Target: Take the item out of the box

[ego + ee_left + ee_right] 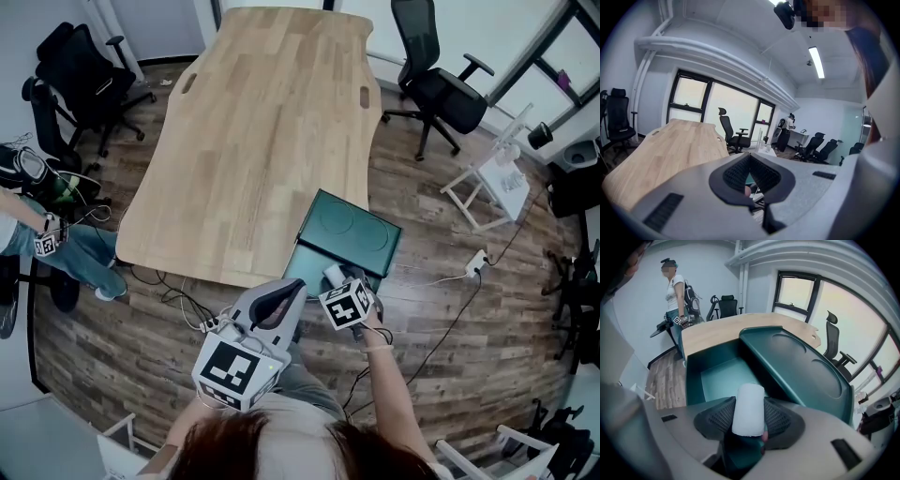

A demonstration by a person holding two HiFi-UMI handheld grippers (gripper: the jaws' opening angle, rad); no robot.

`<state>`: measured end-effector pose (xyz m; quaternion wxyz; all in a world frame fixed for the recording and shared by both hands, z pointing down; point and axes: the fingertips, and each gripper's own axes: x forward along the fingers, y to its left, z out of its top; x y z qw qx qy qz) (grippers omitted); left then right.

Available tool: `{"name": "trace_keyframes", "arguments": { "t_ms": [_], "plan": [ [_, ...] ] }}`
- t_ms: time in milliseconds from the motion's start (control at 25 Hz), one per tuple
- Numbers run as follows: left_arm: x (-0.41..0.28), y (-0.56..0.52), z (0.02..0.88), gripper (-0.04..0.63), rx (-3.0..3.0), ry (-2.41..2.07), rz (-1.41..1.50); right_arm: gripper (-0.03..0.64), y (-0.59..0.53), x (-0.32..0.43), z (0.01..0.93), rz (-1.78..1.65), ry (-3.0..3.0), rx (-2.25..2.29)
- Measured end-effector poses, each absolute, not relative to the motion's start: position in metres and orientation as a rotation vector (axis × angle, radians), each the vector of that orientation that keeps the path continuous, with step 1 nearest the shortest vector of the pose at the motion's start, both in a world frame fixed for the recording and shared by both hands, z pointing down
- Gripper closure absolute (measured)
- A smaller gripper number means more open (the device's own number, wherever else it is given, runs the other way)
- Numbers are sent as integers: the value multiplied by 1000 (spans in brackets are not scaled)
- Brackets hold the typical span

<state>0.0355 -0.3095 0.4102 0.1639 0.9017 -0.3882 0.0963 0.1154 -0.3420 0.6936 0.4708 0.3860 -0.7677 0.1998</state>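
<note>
- R gripper (750, 403): jaws wide, pads meet the roll (749, 411) on both sides. Reads as a hold, not just a straddle. Roll is fat, hence the wide spread.
- Roll = white cyl., lies along the jaws, far end poking past the tips. It sits over the front part of the box (693, 376). Can't tell if its near end is clear of the floor.
- Box: dark green, at near edge of table (253, 141). Lid (797, 366) is swung back and stands propped on the far side, so the mouth is free for a reach from the person's side.
- Contents: visible floor is bare, nothing but the roll. Near strip is hidden behind the gripper.
- L gripper (750, 157): jaws shut tip to tip, nothing in them. Held left of the box, close to the body, pointing across the table. Prob. parked there to stay out of R's way.
- Judgement: step = lift-out, task approx. half done. Next needs a straight raise over the front wall, then set-down on table. Risk: roll looks soft and may slip if squeeze is light.
</note>
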Motion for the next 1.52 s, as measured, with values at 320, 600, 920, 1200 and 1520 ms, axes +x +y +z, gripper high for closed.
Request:
{"name": "trace_keyframes", "arguments": {
  "t_ms": [320,600,920,1200,1520],
  "plan": [
    [31,-300,404,588,2583,-1119,253,414,-334,113,664,491,-1936,1035],
    [26,-292,395,586,2607,-1120,232,414,-331,116,628,500,-1990,1189],
    [23,-270,381,588,2656,-1112,200,414,-319,116,589,491,-2081,1347],
    [16,-250,374,586,2685,-1106,173,414,-301,114,560,471,-2118,1437],
    [9,-229,367,587,2719,-1094,139,414,-282,112,519,413,-2181,1555]
  ]
}}
